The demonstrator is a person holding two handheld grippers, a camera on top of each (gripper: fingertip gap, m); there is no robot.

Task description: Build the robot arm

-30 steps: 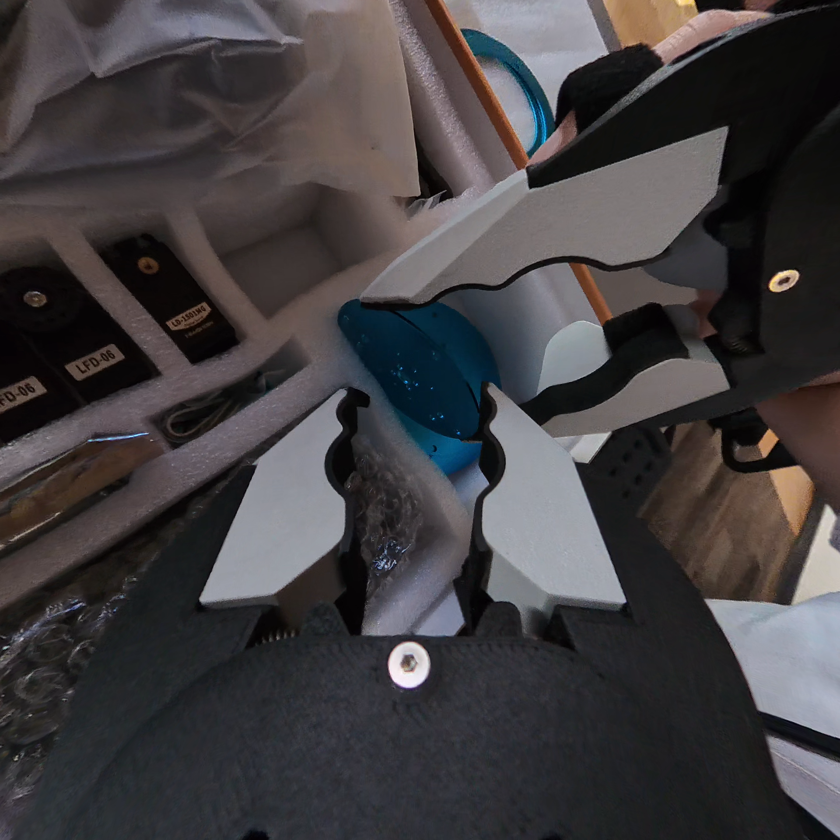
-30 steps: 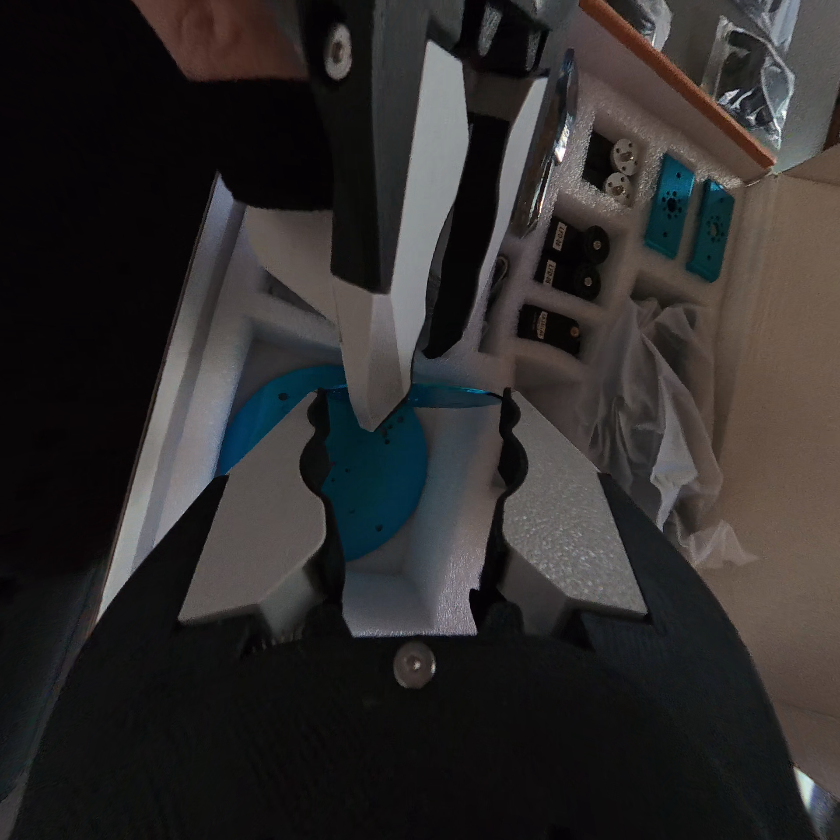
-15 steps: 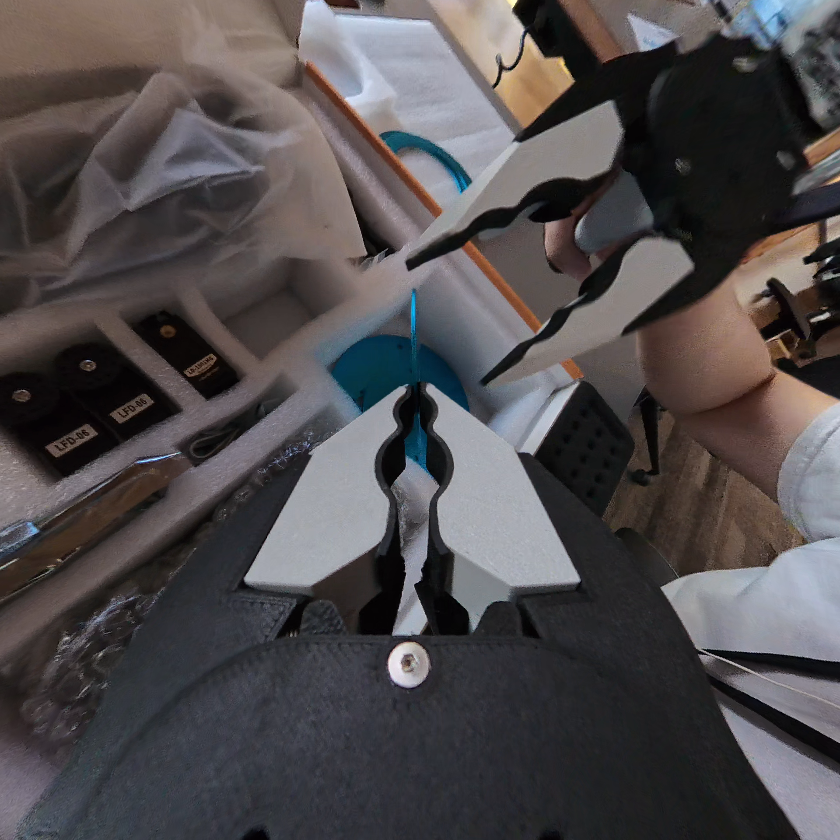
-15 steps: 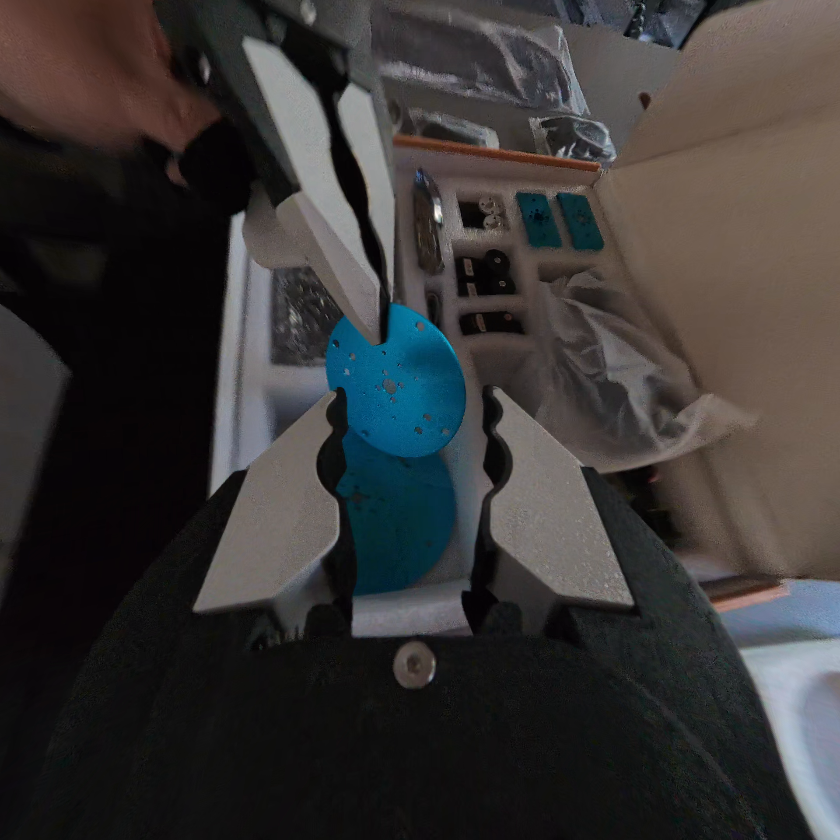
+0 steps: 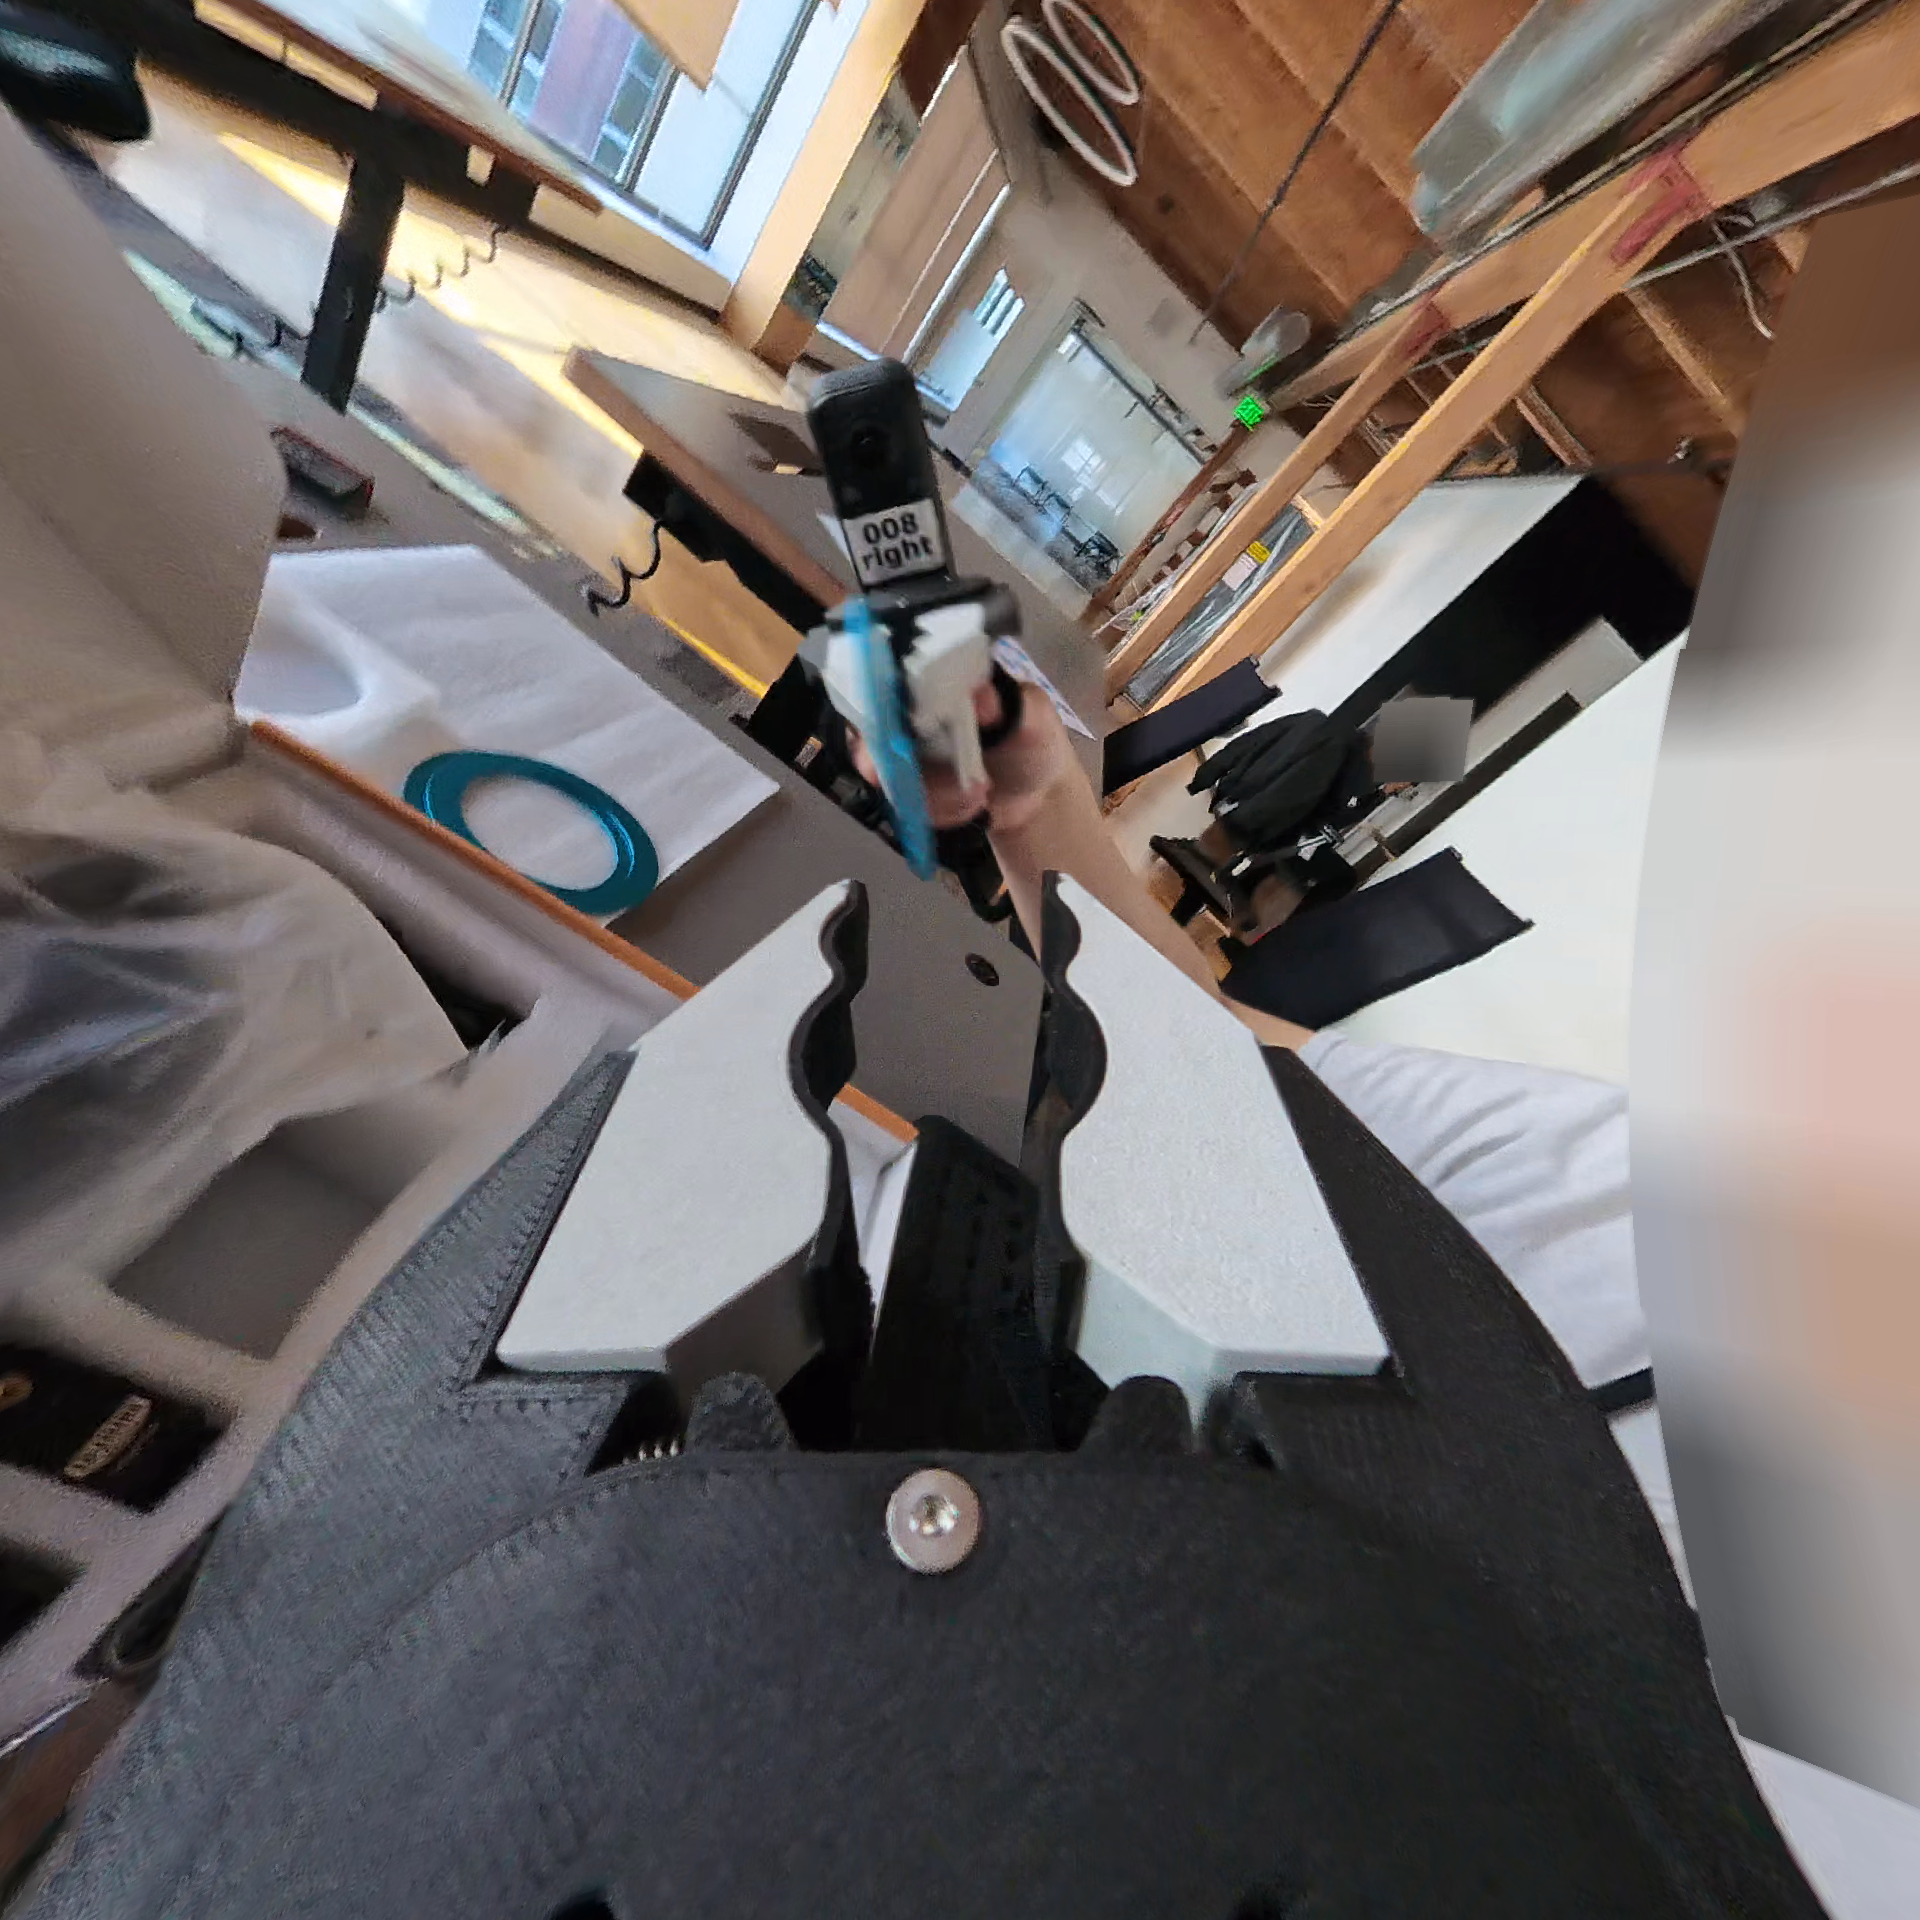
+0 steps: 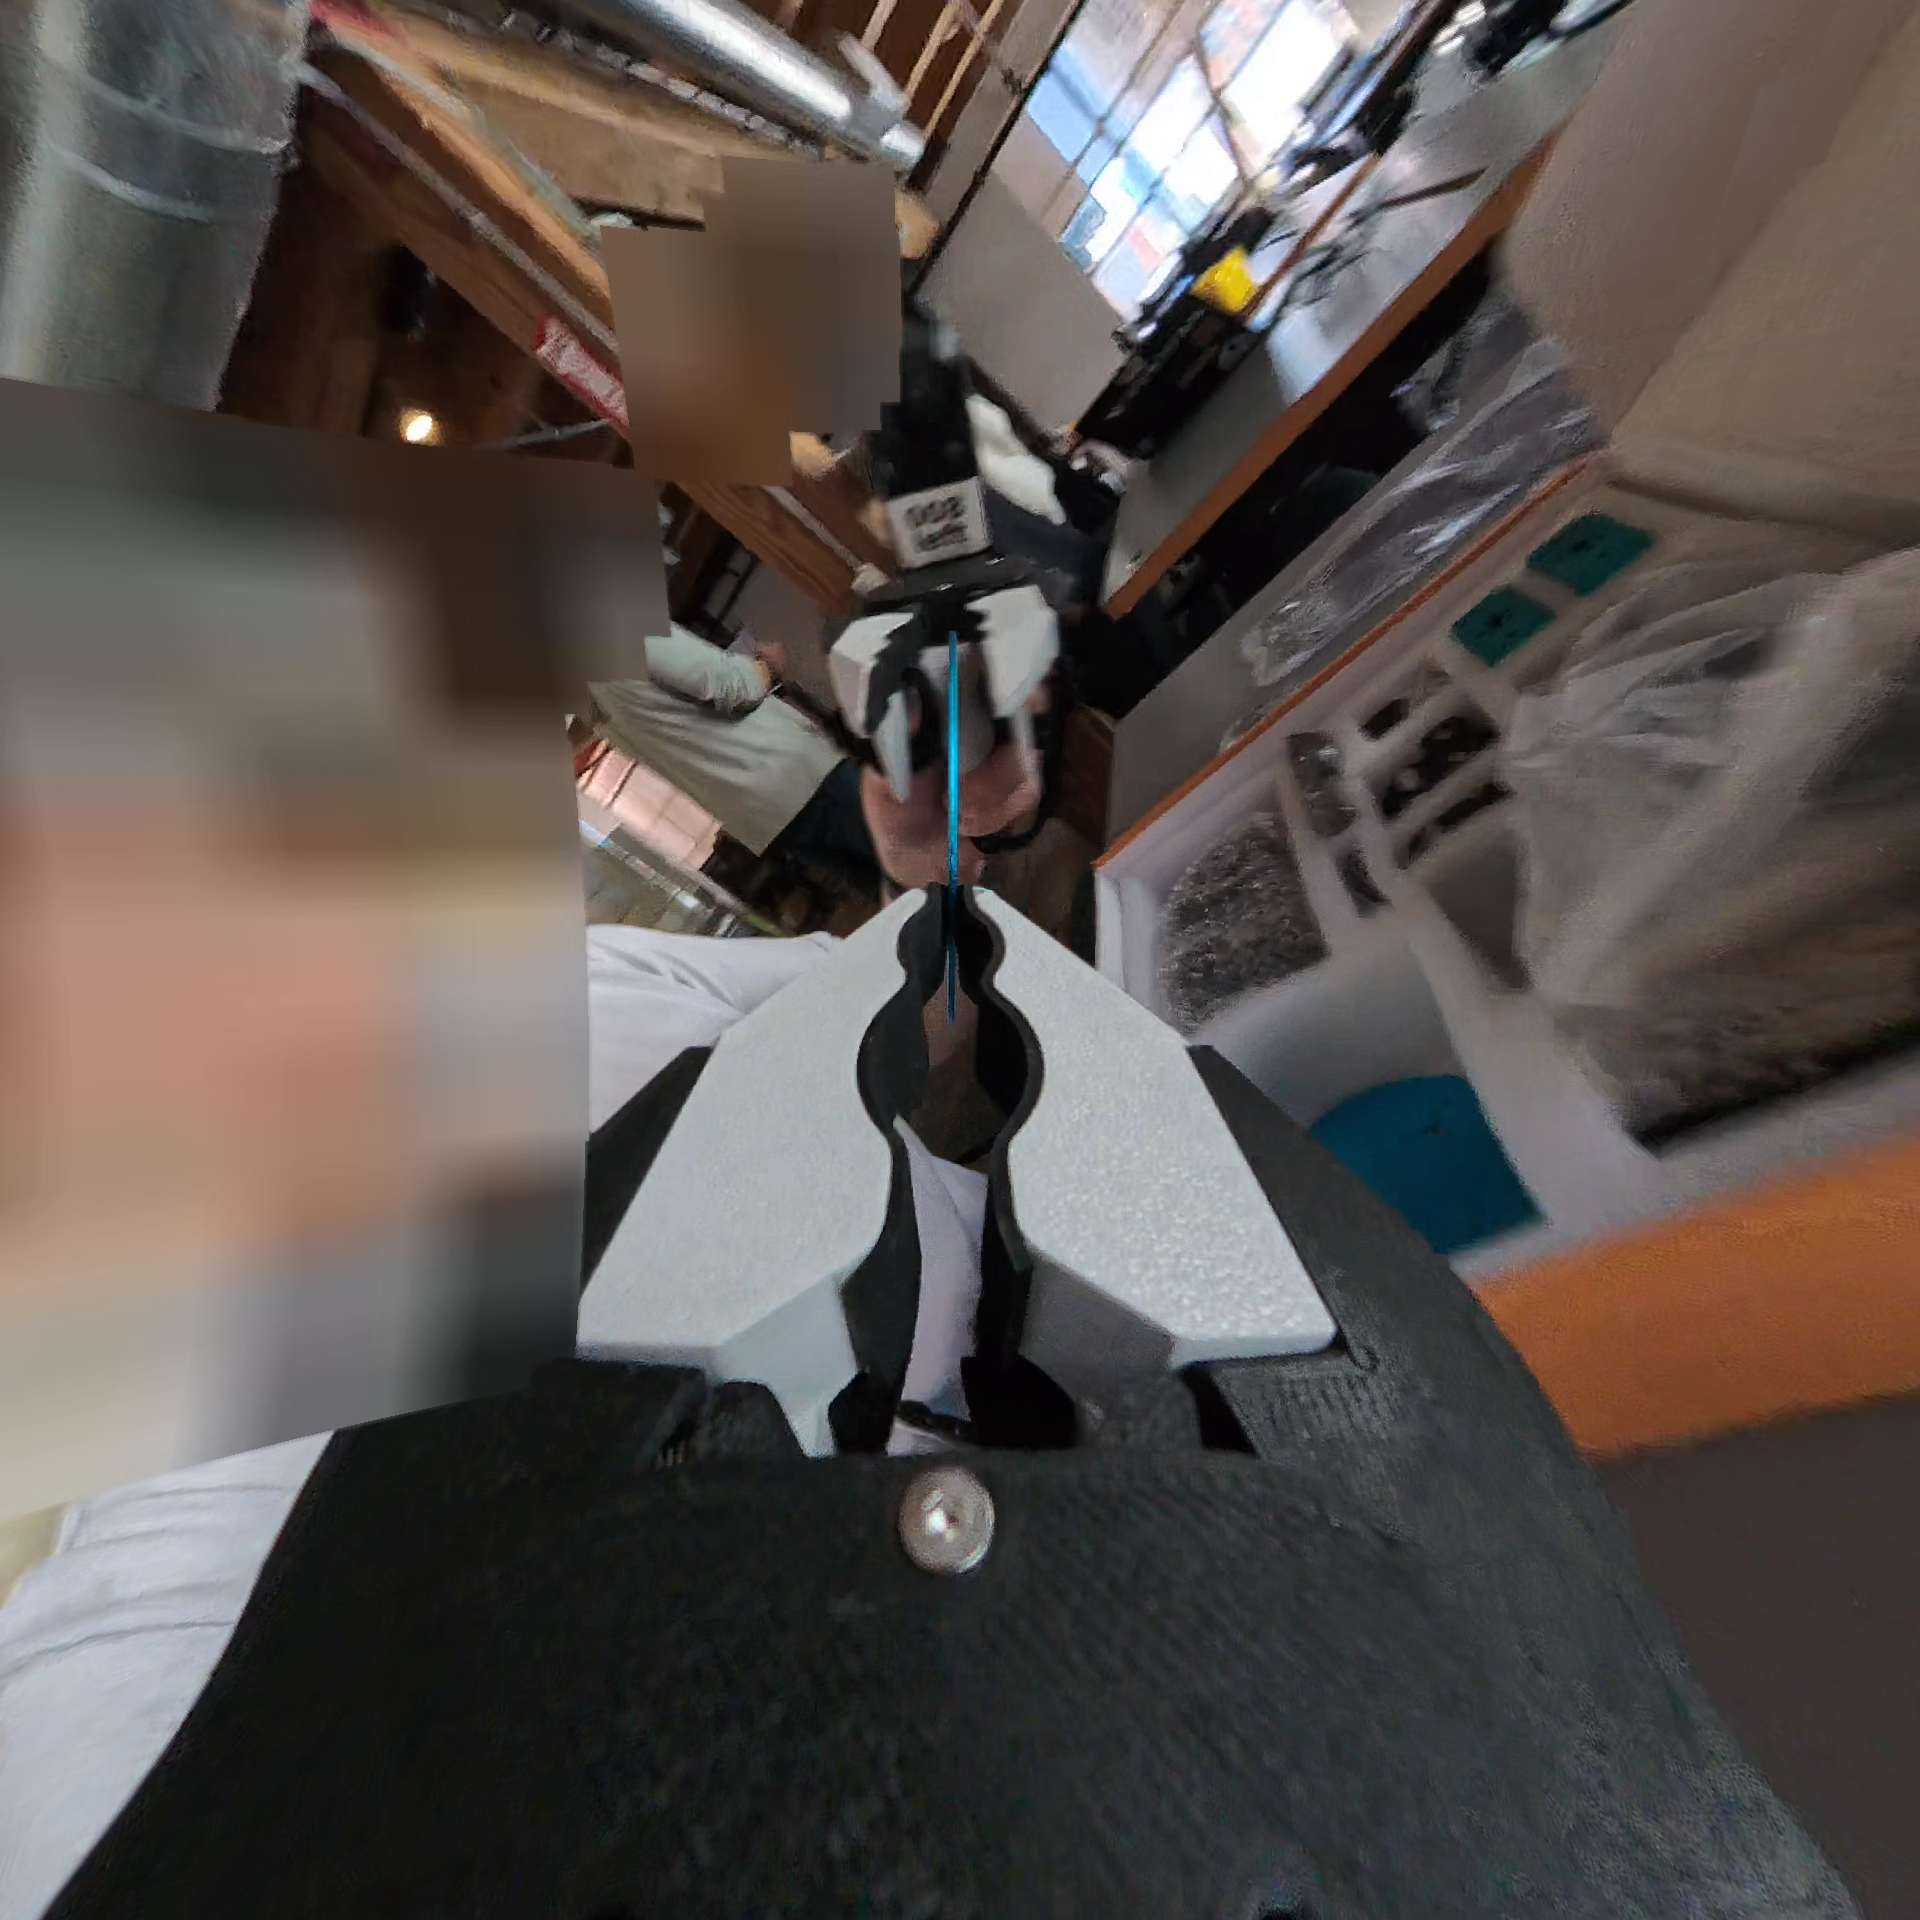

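- The foam tray (image 5: 582,1003) is lying at the far left, and a black part (image 5: 104,1423) in it is carrying a small label that is too blurred to read.
- A blue ring (image 5: 530,831) is resting on the white foam beyond the tray.
- The left gripper (image 5: 951,883) is standing open with a clear gap and is holding nothing.
- The right gripper (image 6: 948,904) is pinching the thin blue disc (image 6: 951,790) by its edge, with the fingers almost together, and is holding it in the air between the two grippers.
- In my judgement such a thin plate is likely to pivot, so the pinch should be firm and deep.
- A white label (image 5: 896,540) with dark print is sitting on each gripper's camera.
- A second blue disc (image 6: 1423,1153) is lying in the tray at the right.
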